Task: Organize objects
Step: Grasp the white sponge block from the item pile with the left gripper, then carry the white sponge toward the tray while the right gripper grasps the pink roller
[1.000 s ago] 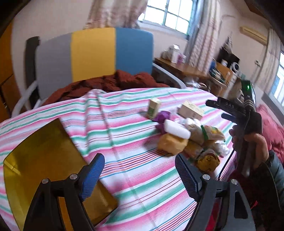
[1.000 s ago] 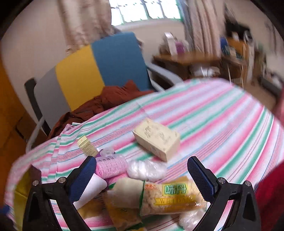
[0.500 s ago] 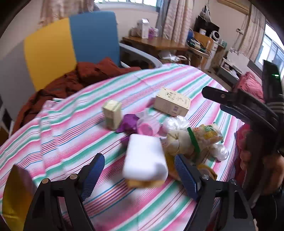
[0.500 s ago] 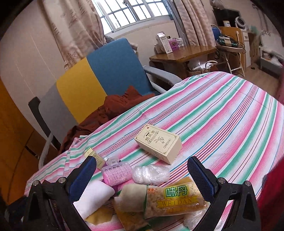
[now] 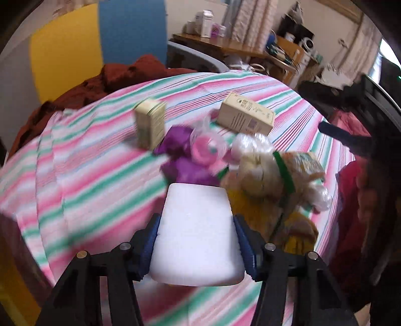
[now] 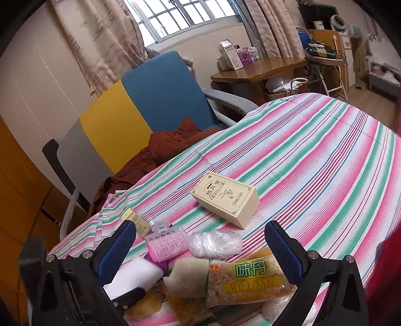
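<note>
bright daylight through a gridded window with patterned curtains. grey, yellow and blue chair against a pale wall, rust-red cloth piled on its seat. cluttered wooden desk beyond, wood floor far right.

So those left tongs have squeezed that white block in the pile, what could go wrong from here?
1. The white block looks soft; pinched only along its sides by the left tongs, it may slip or deform when lifted.
2. It rests against the yellow packet and purple bag, so lifting could drag them.
3. The right tongs hang open over the same pile and could bump the left.
</note>
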`<act>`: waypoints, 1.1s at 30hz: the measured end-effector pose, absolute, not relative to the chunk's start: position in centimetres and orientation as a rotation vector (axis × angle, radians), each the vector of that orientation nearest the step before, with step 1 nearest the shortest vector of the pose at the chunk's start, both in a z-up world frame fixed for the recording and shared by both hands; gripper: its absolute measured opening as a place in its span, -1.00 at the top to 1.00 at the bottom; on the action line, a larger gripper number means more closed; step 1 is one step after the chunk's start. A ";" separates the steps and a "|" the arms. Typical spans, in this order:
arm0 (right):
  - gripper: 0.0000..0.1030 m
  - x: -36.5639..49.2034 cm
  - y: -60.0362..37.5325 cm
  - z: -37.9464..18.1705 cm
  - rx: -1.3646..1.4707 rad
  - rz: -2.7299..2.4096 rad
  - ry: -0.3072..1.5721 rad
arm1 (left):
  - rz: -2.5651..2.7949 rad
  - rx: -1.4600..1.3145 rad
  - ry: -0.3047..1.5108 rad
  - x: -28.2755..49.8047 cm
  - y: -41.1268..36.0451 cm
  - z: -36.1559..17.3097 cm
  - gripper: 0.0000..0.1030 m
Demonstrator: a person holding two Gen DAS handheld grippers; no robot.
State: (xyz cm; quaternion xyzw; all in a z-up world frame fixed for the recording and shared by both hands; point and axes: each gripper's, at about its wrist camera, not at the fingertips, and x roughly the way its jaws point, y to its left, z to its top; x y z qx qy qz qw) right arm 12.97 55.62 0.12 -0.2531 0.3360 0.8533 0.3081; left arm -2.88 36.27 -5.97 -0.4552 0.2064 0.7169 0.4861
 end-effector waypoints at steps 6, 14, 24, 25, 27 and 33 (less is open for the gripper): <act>-1.00 12.1 55.0 0.0 -0.715 2.286 0.848 | 1.801 -1.121 0.376 -1.2 31.0 -6.2 -0.12; -1.00 9.8 52.8 -0.4 -0.839 2.398 0.736 | 1.841 -1.066 0.329 -0.3 28.7 -5.8 -0.12; -1.00 3.2 51.4 -1.1 -1.098 2.567 0.523 | 1.851 -1.084 0.314 -0.8 28.4 -6.1 -0.13; -1.00 2.2 51.7 -1.5 -1.133 2.569 0.508 | 1.847 -1.083 0.312 -0.8 28.4 -6.1 -0.13; -1.00 0.6 52.6 -2.5 -1.195 2.558 0.494 | 1.841 -1.082 0.315 -0.8 28.4 -6.1 -0.13; -1.00 -1.2 55.7 -6.2 -1.340 2.523 0.601 | 1.819 -1.132 0.306 -1.2 28.7 -7.0 -0.14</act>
